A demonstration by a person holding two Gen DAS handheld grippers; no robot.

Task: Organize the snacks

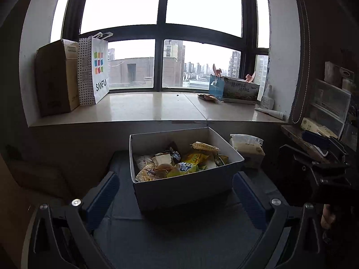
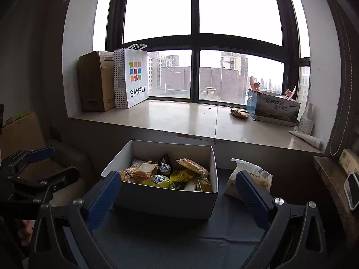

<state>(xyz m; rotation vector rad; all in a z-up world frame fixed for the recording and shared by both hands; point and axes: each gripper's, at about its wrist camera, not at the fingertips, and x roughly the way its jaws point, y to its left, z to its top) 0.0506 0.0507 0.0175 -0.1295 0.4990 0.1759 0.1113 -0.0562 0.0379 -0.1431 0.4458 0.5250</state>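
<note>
Both your left gripper (image 1: 175, 192) and right gripper (image 2: 178, 190) hold empty jaws spread wide, the snack box (image 1: 184, 183) ahead between them; sorting seems finished, unless the loose bag (image 2: 251, 177) beside it needs grasping.

One white box (image 2: 166, 201) of snack packets (image 2: 157, 180), one loose bag (image 2: 253, 174), two cartons on the sill.

The left gripper (image 1: 175, 190) is pointing forward and a little down, with its jaws standing wide apart and nothing between the blue pads (image 1: 102, 196). The right gripper (image 2: 177, 190) is doing the same beside it, jaws wide and holding nothing. A bit of a hand (image 2: 24, 233) is showing under the left one.
</note>
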